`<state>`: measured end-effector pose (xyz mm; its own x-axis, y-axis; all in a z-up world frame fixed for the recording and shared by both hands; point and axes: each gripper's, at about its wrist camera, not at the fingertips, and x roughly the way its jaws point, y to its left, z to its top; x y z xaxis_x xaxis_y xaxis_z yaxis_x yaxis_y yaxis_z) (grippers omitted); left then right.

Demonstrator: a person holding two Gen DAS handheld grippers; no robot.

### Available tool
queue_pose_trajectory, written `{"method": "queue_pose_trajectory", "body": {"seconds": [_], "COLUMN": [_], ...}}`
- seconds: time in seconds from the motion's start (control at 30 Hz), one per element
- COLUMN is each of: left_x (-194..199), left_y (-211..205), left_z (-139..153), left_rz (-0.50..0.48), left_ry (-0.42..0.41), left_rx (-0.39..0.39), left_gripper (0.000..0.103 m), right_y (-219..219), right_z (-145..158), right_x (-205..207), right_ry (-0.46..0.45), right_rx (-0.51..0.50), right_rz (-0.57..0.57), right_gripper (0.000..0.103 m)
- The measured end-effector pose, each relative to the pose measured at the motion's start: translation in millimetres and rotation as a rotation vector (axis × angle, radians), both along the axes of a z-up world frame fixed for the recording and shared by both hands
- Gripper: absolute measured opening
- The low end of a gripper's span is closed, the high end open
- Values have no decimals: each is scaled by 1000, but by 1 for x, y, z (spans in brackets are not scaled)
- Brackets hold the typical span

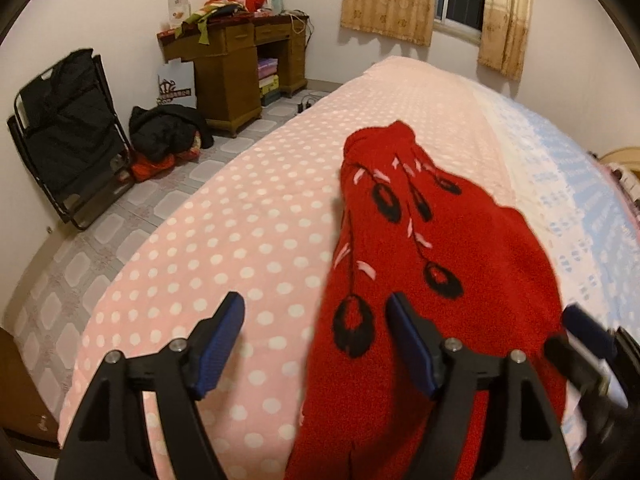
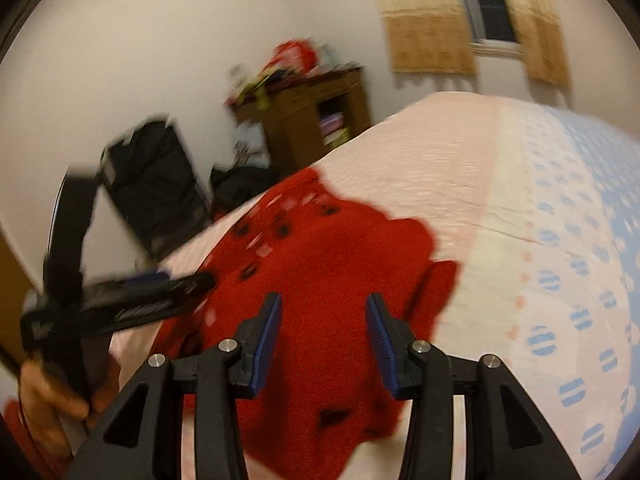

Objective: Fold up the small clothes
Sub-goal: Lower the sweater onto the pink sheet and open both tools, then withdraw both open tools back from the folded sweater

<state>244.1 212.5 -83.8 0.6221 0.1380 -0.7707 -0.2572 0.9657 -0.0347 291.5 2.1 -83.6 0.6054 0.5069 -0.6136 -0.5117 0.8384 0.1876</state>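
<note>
Red garment [image 1: 404, 264] with black and pink motifs lies spread on the bed [image 1: 240, 220], over its pink dotted cover. Left claw [image 1: 316, 348] open, empty, above the garment's left edge. Right claw [image 2: 324, 340] open, empty, over the garment.

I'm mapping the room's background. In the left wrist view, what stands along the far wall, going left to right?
Black folding chair leaning on the wall → black heap of clothes on the floor → brown wooden desk piled with clutter → beige patterned curtains at the window.
</note>
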Motion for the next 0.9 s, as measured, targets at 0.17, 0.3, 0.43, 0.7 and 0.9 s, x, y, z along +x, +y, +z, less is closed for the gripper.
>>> {"method": "queue_pose_trajectory", "body": {"seconds": [0.17,0.3,0.43,0.7,0.9], "left_x": [0,0,2,-3,-28], "left_y": [2,-2,-5,-9,-11], "left_z": [-8,-10,-11,-11,-6], "left_rz": [13,9,10,3,-16], "left_ry": [1,-1,4,2,-18], "left_rx": [-6,20,35,50,33], "left_gripper": [77,77,77,77,77], "right_y": [14,14,20,18,19], "right_z": [-27,-33,-37,-36,-33], "right_x": [-3,1,8,7,3], "right_ry": [48,73,66,63,50], "right_rx": [-90,-88,-130,-137,-120], "right_rz": [12,3,-11,-24,-26], "right_gripper": [45,45,44,44,45]}}
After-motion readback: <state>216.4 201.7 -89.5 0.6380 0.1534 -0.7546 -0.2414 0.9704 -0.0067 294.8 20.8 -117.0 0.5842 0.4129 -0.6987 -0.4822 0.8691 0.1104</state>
